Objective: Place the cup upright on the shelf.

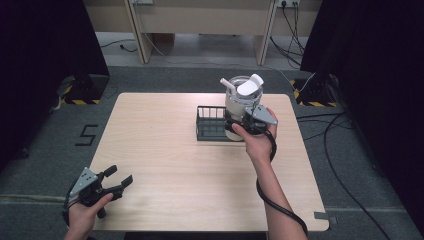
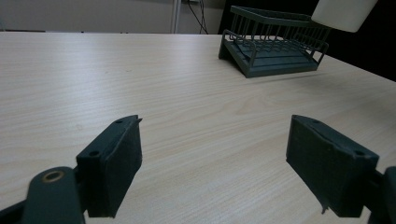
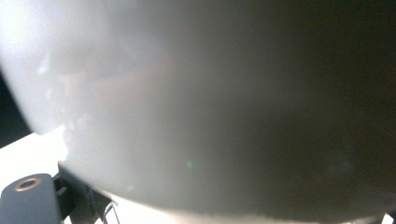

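- Two grippers in frame. The right gripper [image 1: 248, 121] is clamped on the lower body of a white jar [image 1: 241, 100], held up over the right end of the dark wire rack [image 1: 212, 123].
- Jar upright; it carries a white spoon-like piece and a stick [image 1: 227, 84] at its mouth. Whether its base touches the rack cannot be told.
- Right gripper view: pale jar wall [image 3: 154, 102] pressed close to the lens, blurred.
- Left gripper [image 1: 116, 181] rests at the near-left corner of the wooden table [image 1: 165, 165], well apart from the rack.
- Left gripper view: jaws stand wide apart with bare tabletop [image 2: 140, 74] between them; nothing held. Rack [image 2: 273, 42] seen far ahead, with the jar's underside [image 2: 343, 11] above its right end.
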### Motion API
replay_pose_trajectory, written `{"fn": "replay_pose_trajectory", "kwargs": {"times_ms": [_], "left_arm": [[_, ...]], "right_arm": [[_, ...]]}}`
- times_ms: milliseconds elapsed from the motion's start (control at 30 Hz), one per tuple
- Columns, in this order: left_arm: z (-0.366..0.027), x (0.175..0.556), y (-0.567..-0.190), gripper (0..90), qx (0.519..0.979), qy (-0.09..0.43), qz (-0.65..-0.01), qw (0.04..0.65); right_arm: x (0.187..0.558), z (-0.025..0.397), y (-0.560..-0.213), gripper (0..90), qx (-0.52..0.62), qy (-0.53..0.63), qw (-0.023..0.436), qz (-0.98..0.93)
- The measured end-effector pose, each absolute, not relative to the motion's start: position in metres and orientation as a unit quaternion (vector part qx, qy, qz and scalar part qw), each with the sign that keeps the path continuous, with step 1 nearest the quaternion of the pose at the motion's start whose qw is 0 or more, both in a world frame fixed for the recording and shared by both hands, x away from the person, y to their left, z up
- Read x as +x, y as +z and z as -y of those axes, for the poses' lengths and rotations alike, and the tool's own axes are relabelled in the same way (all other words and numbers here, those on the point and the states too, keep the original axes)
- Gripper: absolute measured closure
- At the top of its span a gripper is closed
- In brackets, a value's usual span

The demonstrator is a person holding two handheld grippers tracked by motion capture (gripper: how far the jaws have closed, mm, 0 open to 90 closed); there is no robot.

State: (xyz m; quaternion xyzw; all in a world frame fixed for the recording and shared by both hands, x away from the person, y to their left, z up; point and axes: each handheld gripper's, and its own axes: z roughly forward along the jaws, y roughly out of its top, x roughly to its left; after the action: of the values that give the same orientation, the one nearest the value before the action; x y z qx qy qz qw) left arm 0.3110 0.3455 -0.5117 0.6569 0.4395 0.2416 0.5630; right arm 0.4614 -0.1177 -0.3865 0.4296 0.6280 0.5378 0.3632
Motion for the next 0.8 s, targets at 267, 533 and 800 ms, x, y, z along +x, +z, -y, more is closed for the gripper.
{"fn": "replay_pose_trajectory", "kwargs": {"times_ms": [267, 533, 800], "left_arm": [[-0.346, 0.311, -0.512, 17.6, 0.657, 0.242, -0.439, 0.563], [-0.346, 0.311, -0.512, 17.6, 0.656, 0.242, -0.44, 0.563], [-0.346, 0.311, -0.512, 17.6, 0.656, 0.241, -0.44, 0.563]], "right_arm": [[0.467, 0.117, -0.382, 11.0, 0.431, 0.537, 0.365, -0.626], [0.472, 0.117, -0.378, 11.0, 0.433, 0.537, 0.367, -0.624], [0.479, 0.116, -0.373, 11.0, 0.434, 0.535, 0.371, -0.623]]}}
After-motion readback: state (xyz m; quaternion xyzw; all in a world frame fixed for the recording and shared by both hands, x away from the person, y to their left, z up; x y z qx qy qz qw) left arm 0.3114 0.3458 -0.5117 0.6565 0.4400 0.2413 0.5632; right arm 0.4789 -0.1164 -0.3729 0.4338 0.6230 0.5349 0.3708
